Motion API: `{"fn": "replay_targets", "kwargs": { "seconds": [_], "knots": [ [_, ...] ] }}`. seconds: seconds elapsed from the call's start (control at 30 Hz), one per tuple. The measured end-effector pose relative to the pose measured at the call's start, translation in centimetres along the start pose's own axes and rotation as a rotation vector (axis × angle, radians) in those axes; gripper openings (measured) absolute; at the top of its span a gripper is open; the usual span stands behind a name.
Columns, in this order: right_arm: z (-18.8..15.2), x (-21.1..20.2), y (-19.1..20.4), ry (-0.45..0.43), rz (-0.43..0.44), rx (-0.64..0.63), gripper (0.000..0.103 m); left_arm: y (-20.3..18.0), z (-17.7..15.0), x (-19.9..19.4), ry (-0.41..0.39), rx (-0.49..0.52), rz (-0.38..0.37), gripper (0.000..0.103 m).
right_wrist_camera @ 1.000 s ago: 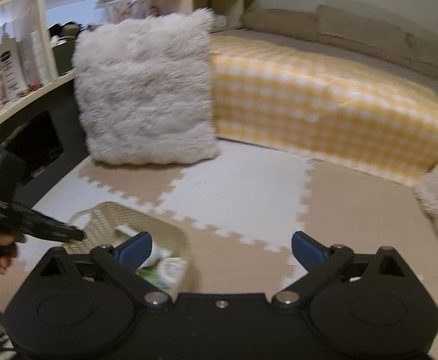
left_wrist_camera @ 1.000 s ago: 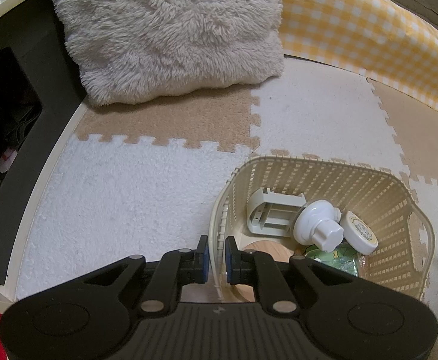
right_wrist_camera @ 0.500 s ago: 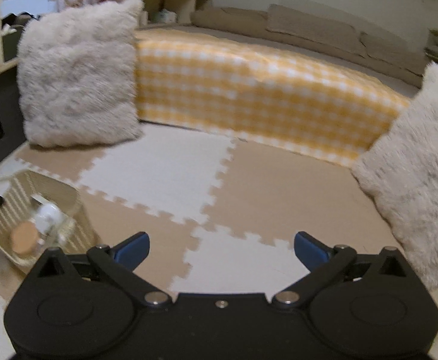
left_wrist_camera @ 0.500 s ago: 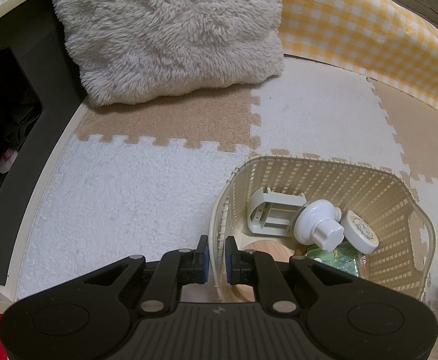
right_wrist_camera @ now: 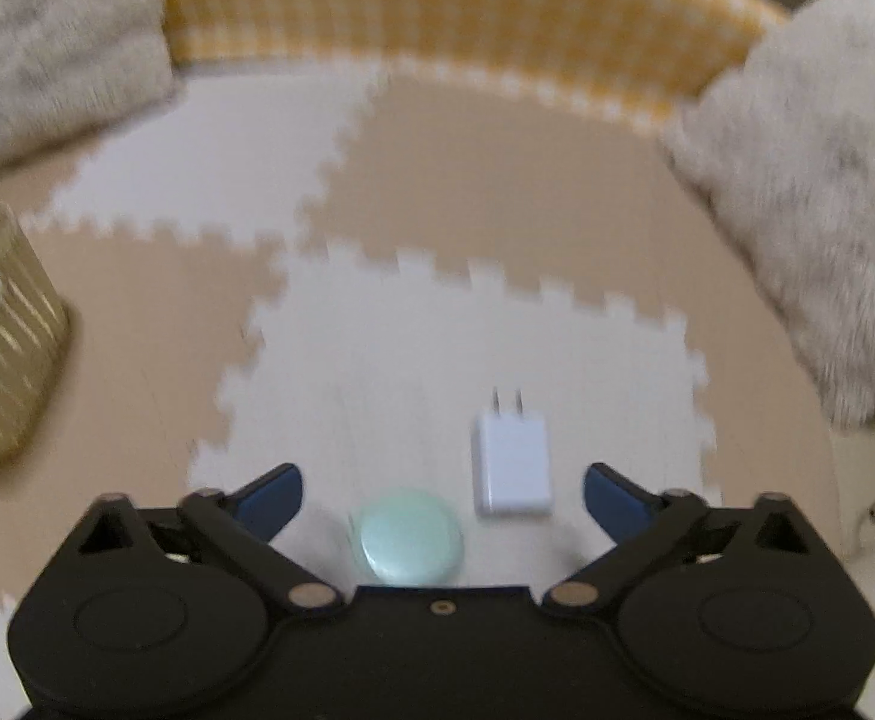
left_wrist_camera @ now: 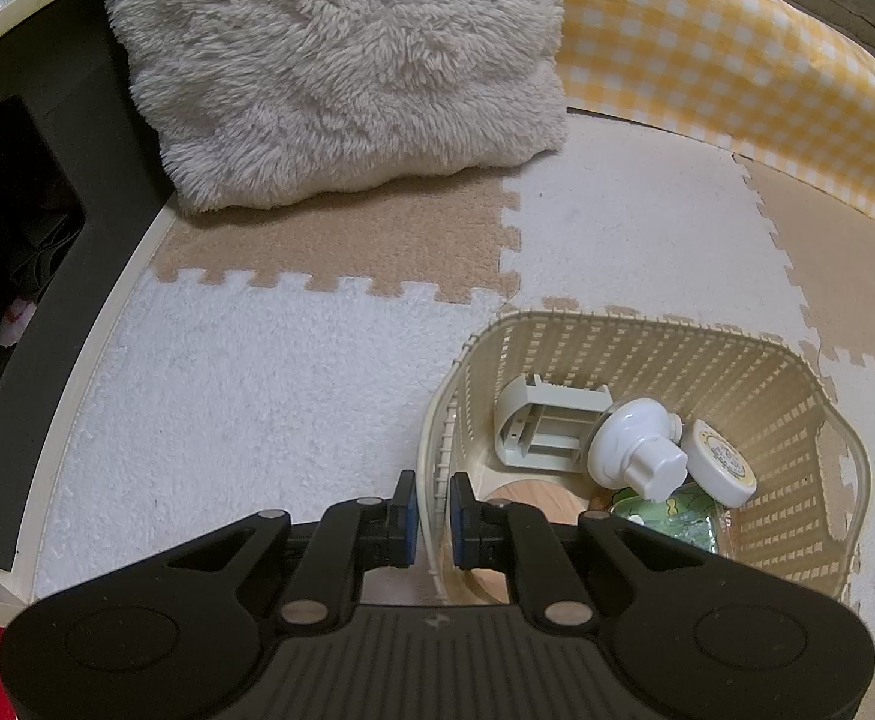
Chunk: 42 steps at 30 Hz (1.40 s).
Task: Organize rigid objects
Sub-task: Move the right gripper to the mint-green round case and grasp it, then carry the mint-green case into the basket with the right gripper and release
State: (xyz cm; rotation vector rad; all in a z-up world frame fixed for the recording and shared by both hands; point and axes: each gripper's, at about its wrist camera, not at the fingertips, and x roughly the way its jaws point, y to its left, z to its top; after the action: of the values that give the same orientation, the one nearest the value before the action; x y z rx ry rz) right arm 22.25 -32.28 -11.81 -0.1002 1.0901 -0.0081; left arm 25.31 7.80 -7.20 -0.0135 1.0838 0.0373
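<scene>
A: Left gripper (left_wrist_camera: 428, 516)?
B: Clamped on the near-left rim of the one cream basket (left_wrist_camera: 647, 339). Inside I count five items: one grey bracket (left_wrist_camera: 542, 432), one white knob (left_wrist_camera: 635, 450), one round tin (left_wrist_camera: 719, 462), one wooden disc (left_wrist_camera: 533, 498), one green packet (left_wrist_camera: 677, 516)

A: Right gripper (right_wrist_camera: 443, 498)?
B: Jaws apart, just been closing, clamping nothing. Two items on the white mat tile (right_wrist_camera: 413, 372) between them: one mint disc (right_wrist_camera: 410, 543) near, one white plug adapter (right_wrist_camera: 510, 462) just right of it. View blurred. Two fluffy cushions, far left (right_wrist_camera: 47, 48) and right (right_wrist_camera: 815, 180)

A white plug adapter (right_wrist_camera: 512, 465) lies flat just beside a mint-green round case (right_wrist_camera: 411, 536) on the mat.
</scene>
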Motion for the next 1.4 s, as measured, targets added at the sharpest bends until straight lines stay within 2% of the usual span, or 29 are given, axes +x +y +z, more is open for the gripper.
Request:
{"fn": "replay_targets", "kwargs": {
  "seconds": [0.13, 0.3, 0.37, 0.53, 0.67, 0.87, 0.97, 1.1, 1.4],
  "knots": [
    [-0.5, 1.0, -0.5, 0.06, 0.054, 0.04, 0.08, 0.2, 0.0, 0.0, 0.0, 0.002, 0.002, 0.01],
    [-0.6, 2.6, -0.5, 0.141, 0.094, 0.061, 0.062, 0.2, 0.0, 0.0, 0.001, 0.005, 0.005, 0.01],
    [-0.5, 3.2, -0.6, 0.165, 0.098, 0.072, 0.06, 0.1, -0.1, 0.0, 0.001, 0.006, 0.006, 0.01],
    [-0.3, 4.0, -0.5, 0.173, 0.102, 0.076, 0.061, 0.0, -0.1, 0.0, 0.001, 0.009, 0.009, 0.01],
    [-0.2, 3.7, -0.3, 0.162, 0.103, 0.067, 0.052, 0.0, -0.1, 0.1, 0.001, 0.009, 0.009, 0.01],
    [0.1, 3.7, 0.0, 0.165, 0.092, 0.048, 0.051, 0.0, -0.1, 0.1, 0.001, 0.009, 0.01, 0.01],
    [0.4, 3.2, 0.2, 0.134, 0.101, 0.044, 0.051, -0.1, -0.1, 0.1, 0.001, 0.009, 0.01, 0.01],
    [1.1, 1.2, 1.0, 0.047, 0.141, 0.061, 0.051, 0.0, -0.1, 0.1, 0.001, 0.01, 0.01, 0.01],
    [2.4, -4.2, 4.8, -0.164, 0.283, 0.06, 0.051, 0.0, -0.1, 0.1, 0.001, 0.009, 0.01, 0.01]
  ]
}}
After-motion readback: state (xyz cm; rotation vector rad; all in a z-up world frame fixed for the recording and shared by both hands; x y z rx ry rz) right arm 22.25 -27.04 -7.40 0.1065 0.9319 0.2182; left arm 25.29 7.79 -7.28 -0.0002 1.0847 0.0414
